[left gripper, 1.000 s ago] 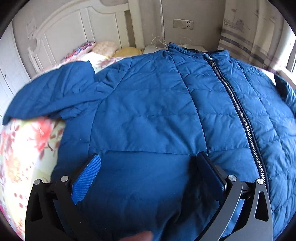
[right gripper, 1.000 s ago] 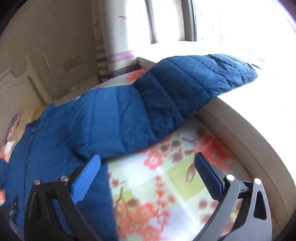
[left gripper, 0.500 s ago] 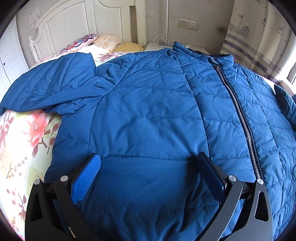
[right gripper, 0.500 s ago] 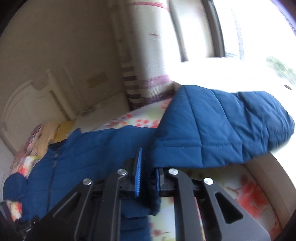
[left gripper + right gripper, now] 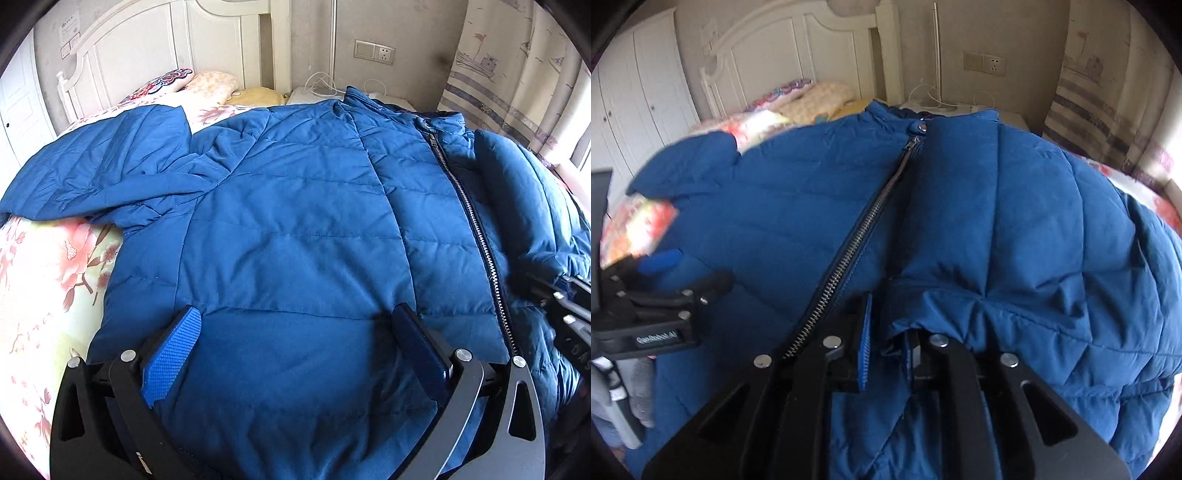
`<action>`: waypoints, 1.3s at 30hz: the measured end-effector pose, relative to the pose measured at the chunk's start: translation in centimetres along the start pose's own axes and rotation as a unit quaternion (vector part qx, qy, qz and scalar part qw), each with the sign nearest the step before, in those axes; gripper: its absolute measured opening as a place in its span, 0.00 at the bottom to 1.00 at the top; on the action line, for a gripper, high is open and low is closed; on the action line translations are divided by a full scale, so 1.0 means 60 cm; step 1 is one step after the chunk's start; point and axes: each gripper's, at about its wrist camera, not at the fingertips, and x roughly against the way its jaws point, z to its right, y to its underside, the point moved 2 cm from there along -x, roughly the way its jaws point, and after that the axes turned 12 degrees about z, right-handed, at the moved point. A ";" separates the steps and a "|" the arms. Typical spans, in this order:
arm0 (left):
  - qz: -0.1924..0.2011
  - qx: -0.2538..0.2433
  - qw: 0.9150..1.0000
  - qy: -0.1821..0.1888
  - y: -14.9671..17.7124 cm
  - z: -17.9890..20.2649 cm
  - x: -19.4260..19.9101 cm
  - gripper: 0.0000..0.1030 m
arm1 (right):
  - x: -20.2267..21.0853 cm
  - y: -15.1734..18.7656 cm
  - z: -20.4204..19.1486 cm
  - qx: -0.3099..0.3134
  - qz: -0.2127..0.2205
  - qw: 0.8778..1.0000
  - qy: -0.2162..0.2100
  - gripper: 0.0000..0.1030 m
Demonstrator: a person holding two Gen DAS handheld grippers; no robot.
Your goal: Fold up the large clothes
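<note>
Here, quilted puffy blue jacket (image 5: pixel 295 229) with metal zipper (image 5: pixel 476 229) spread over floral bedsheet (image 5: pixel 44 280), left gripper (image 5: pixel 295 350) released, spread above hem at lower frame, right gripper (image 5: pixel 886 354) just easing, sleeve cuff (image 5: pixel 960 306) between its ribbed pads, lower centre.

black left tongs (image 5: pixel 295 347), blue ribbed pads, silver screws, right tongs (image 5: pixel 886 354) same, white lettering

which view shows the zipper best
The left wrist view: the zipper runs sharp and unbroken from the collar down to the hem. In the right wrist view the zipper is slightly blurred, and its lower end vanishes behind the right gripper.
</note>
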 end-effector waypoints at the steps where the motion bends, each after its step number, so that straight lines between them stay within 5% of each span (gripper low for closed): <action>1: 0.000 0.001 1.000 0.001 0.000 -0.001 0.000 0.96 | 0.005 -0.003 0.007 -0.017 -0.004 1.000 -0.015 0.36; 2: 0.000 0.002 1.000 0.002 0.000 -0.002 0.000 0.96 | 0.012 -0.003 0.012 -0.031 -0.012 0.999 -0.028 0.50; 3: 0.000 0.002 1.000 0.002 -0.001 -0.002 0.000 0.96 | 0.027 0.000 0.020 -0.039 -0.015 0.999 -0.033 0.55; 8: 0.001 0.002 1.000 0.002 0.001 -0.002 0.001 0.96 | 0.152 0.021 0.074 -0.109 0.070 0.992 0.002 0.57; 11: 0.001 0.002 1.000 0.003 0.001 -0.002 0.001 0.96 | 0.208 0.045 0.183 -0.226 0.121 0.964 0.064 0.71; 15: 0.001 0.002 1.000 0.002 0.001 -0.002 0.001 0.96 | 0.218 0.078 0.309 -0.348 0.127 0.925 0.086 0.71; 18: 0.001 0.002 1.000 0.002 0.001 -0.002 0.001 0.96 | 0.197 0.076 0.342 -0.373 0.131 0.914 0.090 0.70; 19: 0.001 0.002 1.000 0.002 0.001 -0.002 0.001 0.96 | 0.186 0.072 0.351 -0.376 0.125 0.914 0.089 0.67; 20: 0.001 0.002 1.000 0.003 0.001 -0.002 0.001 0.96 | 0.180 0.069 0.357 -0.376 0.124 0.914 0.090 0.50; 21: 0.001 0.003 1.000 0.003 0.000 -0.002 0.001 0.96 | 0.180 0.060 0.356 -0.369 0.133 0.915 0.096 0.21; 24: 0.001 0.002 1.000 0.003 0.000 -0.002 0.001 0.96 | 0.211 0.018 0.293 -0.285 0.201 0.931 0.111 0.17; 28: 0.001 0.001 1.000 0.002 0.000 -0.003 0.001 0.96 | 0.243 -0.059 0.161 -0.141 0.253 0.952 0.099 0.17; 33: 0.005 0.011 1.000 0.010 -0.001 -0.007 0.005 0.96 | 0.175 -0.130 -0.015 0.006 0.232 0.972 0.030 0.25; 34: 0.008 0.016 1.000 0.014 -0.001 -0.009 0.007 0.96 | 0.152 -0.135 -0.040 0.018 0.219 0.975 0.012 0.27; 36: 0.016 0.034 0.999 0.022 -0.004 -0.020 0.012 0.96 | 0.100 -0.143 -0.087 0.037 0.177 0.983 -0.044 0.47; 39: 0.020 0.061 0.997 0.040 -0.004 -0.034 0.015 0.96 | 0.079 -0.145 -0.112 0.018 0.158 0.983 -0.089 0.52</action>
